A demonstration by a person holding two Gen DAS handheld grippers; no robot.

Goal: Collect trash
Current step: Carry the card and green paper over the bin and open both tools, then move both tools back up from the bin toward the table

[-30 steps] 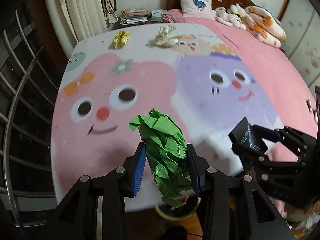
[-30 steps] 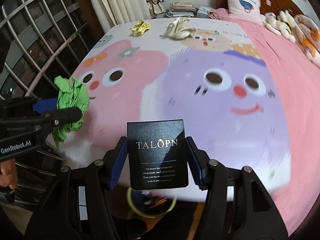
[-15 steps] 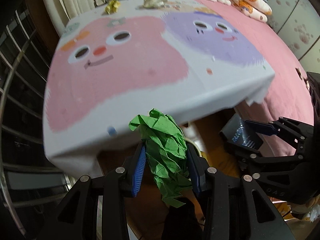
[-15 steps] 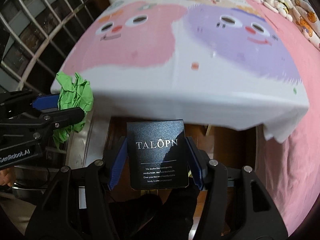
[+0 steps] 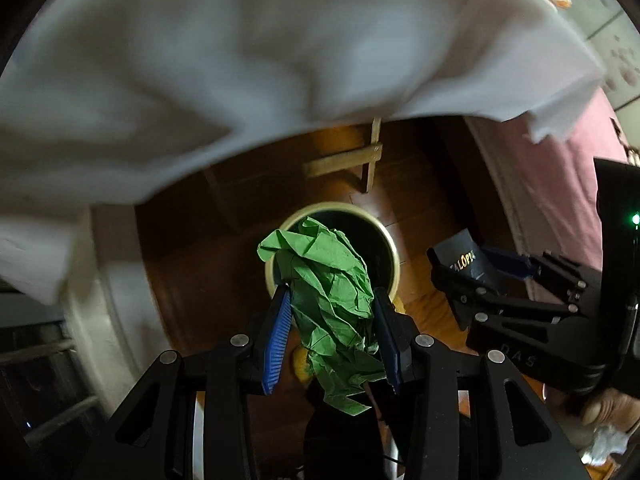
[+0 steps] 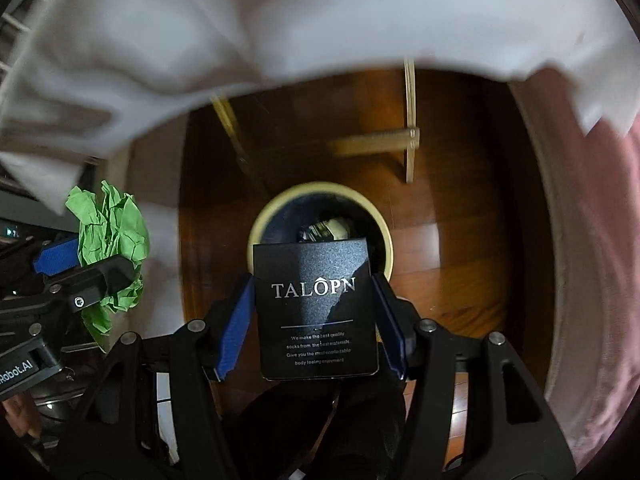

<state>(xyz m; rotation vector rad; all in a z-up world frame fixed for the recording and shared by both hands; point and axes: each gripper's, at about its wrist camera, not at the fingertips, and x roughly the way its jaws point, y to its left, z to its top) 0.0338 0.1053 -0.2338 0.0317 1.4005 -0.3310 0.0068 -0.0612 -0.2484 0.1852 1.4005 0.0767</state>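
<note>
My left gripper (image 5: 330, 320) is shut on a crumpled green paper (image 5: 328, 280), held above a round bin with a cream rim (image 5: 394, 252) on the wooden floor. My right gripper (image 6: 314, 320) is shut on a black TALOPN card pack (image 6: 316, 308), held above the same bin (image 6: 264, 220), which holds some dark trash. In the left wrist view the right gripper (image 5: 476, 272) with the pack (image 5: 460, 256) is to the right. In the right wrist view the left gripper (image 6: 76, 268) with the green paper (image 6: 108, 232) is to the left.
The white sheet edge (image 5: 240, 80) hangs over the bed's foot above the bin; it also shows in the right wrist view (image 6: 280, 20). A pink cover (image 6: 592, 240) drapes at the right. A wooden bed frame (image 5: 360, 160) stands behind the bin.
Both grippers have dropped from the bed top to below its edge, over the floor bin. Each still holds its item.
</note>
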